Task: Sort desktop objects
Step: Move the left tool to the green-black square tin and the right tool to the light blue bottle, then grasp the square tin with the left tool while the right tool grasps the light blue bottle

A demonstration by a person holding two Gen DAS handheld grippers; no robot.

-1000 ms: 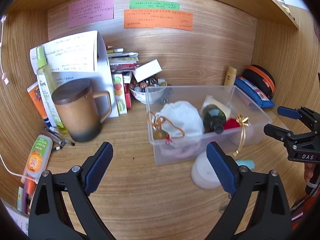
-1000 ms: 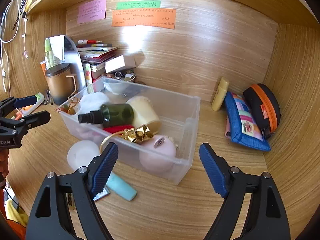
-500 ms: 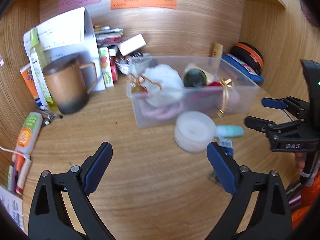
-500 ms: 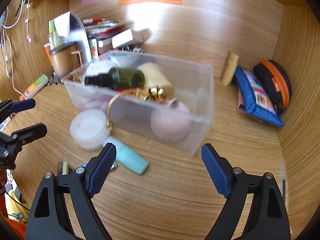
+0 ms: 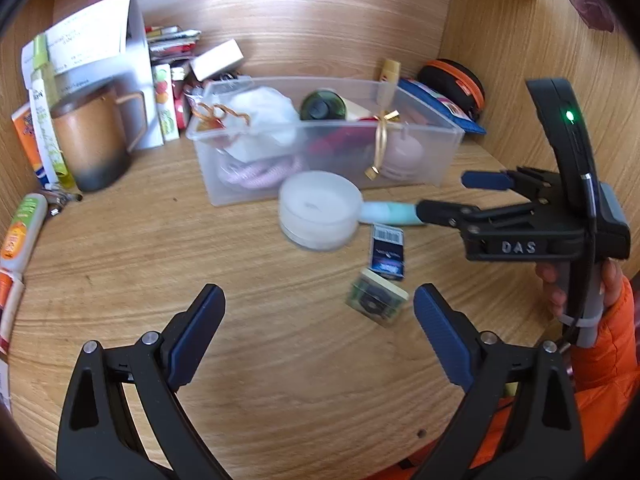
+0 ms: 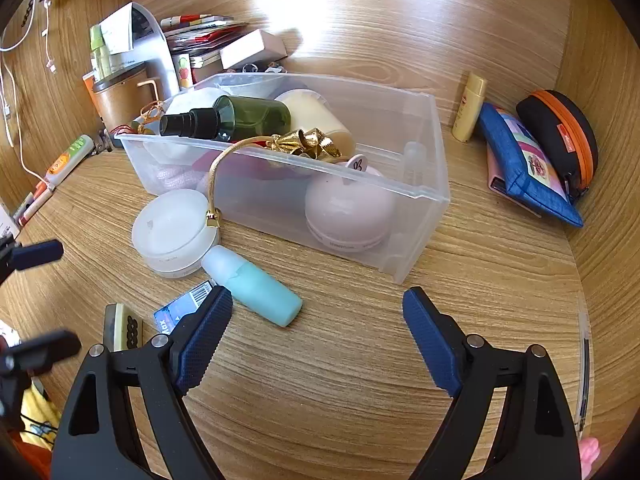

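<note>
A clear plastic bin on the desk holds a green spray bottle, a pink round case, a white cloth and gold ribbon. In front of it lie a white round jar, a teal tube, a blue card pack and a small green box. My left gripper is open and empty, short of these items. My right gripper is open and empty, its left finger near the teal tube.
A brown lidded mug and tubes stand at the left. Books and a white box are stacked at the back. A blue pouch, an orange-trimmed black case and a yellow tube lie at the right wall.
Both grippers have pulled back toward the desk's front edge, so the bin looks farther off. The blue card pack and green box have come into view. Both stay open.
</note>
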